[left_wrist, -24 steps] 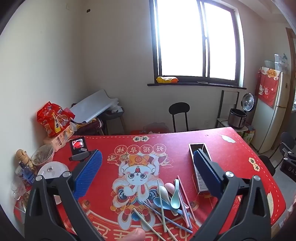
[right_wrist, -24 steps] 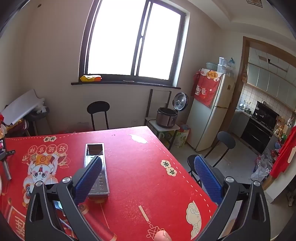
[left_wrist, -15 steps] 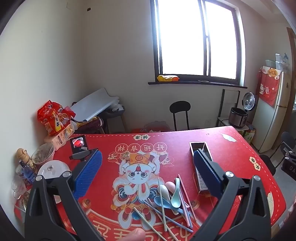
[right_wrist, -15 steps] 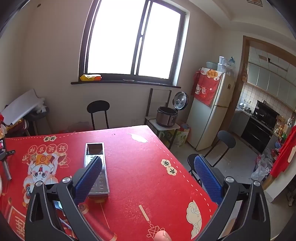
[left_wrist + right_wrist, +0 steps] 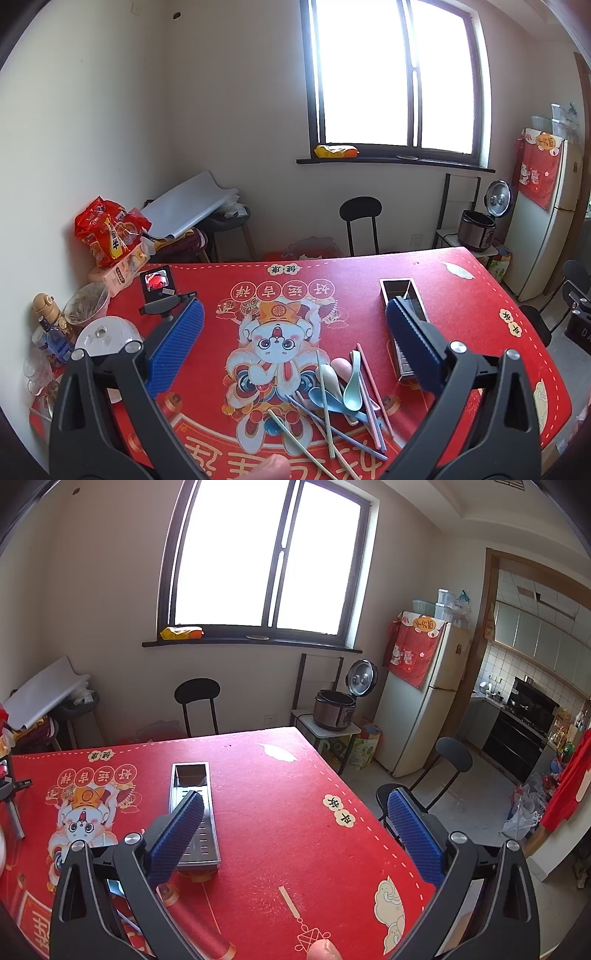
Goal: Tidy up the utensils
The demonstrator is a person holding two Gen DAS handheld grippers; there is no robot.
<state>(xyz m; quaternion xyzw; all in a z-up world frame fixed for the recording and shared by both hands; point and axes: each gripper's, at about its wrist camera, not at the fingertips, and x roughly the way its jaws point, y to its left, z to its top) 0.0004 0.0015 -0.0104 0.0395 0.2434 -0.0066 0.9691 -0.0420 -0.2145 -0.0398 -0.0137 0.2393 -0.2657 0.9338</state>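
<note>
The left gripper (image 5: 293, 343) hangs over the red tablecloth (image 5: 461, 295) with its blue pads spread wide and nothing between them. The right gripper (image 5: 295, 827) is wide open too, and it holds nothing.

The metal tray (image 5: 400, 295) is the long silver box on the cloth. Just left of the metal tray lies a messy pile: pastel spoons (image 5: 352, 387) (blue, green, pink) and thin chopsticks (image 5: 325, 398) crossing each other. None of them is in the tray.

Left of the metal tray, the cloth shows a cartoon figure (image 5: 275, 343) with big Chinese letters, printed upside down and too hard to read. Far left of the tray sit red snack bags (image 5: 107, 232).
</note>
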